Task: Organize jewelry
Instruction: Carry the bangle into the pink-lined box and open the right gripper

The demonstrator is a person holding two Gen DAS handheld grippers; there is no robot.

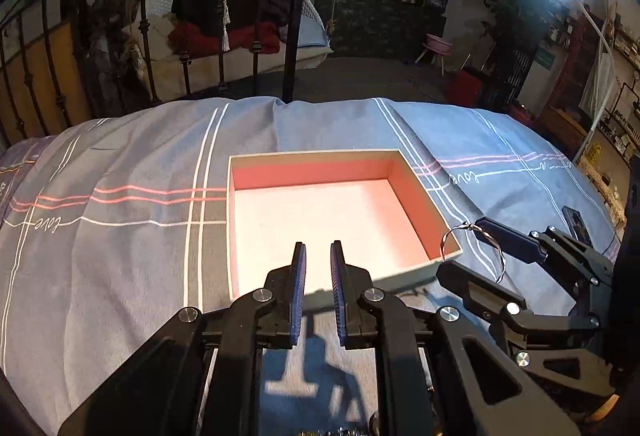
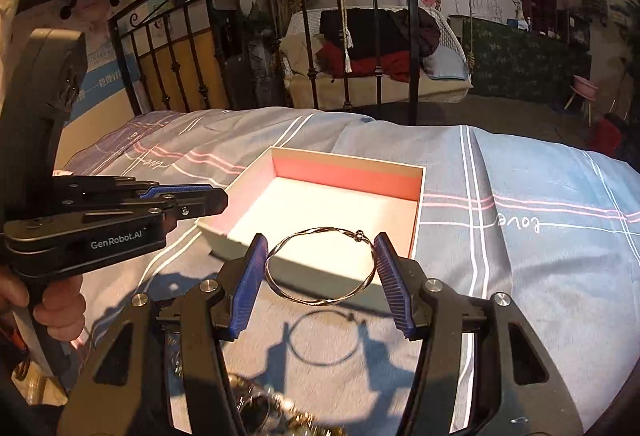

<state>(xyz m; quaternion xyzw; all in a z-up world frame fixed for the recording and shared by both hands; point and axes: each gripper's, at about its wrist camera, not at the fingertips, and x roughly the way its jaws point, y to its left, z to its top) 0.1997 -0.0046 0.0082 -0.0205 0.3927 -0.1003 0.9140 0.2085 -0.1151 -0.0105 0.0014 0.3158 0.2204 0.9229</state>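
An open box with pink inner walls and a pale floor lies on the bed; it shows in the right wrist view too. My right gripper is shut on a thin twisted metal bangle and holds it in the air just before the box's near wall. In the left wrist view the same gripper and bangle hang by the box's near right corner. My left gripper is over the box's near wall, its jaws a narrow gap apart with nothing between them. It also shows at the left of the right wrist view.
A grey plaid bedsheet covers the bed. More jewelry lies in a heap on the sheet below my right gripper. A black iron bed frame stands at the far edge, with a cluttered room behind it.
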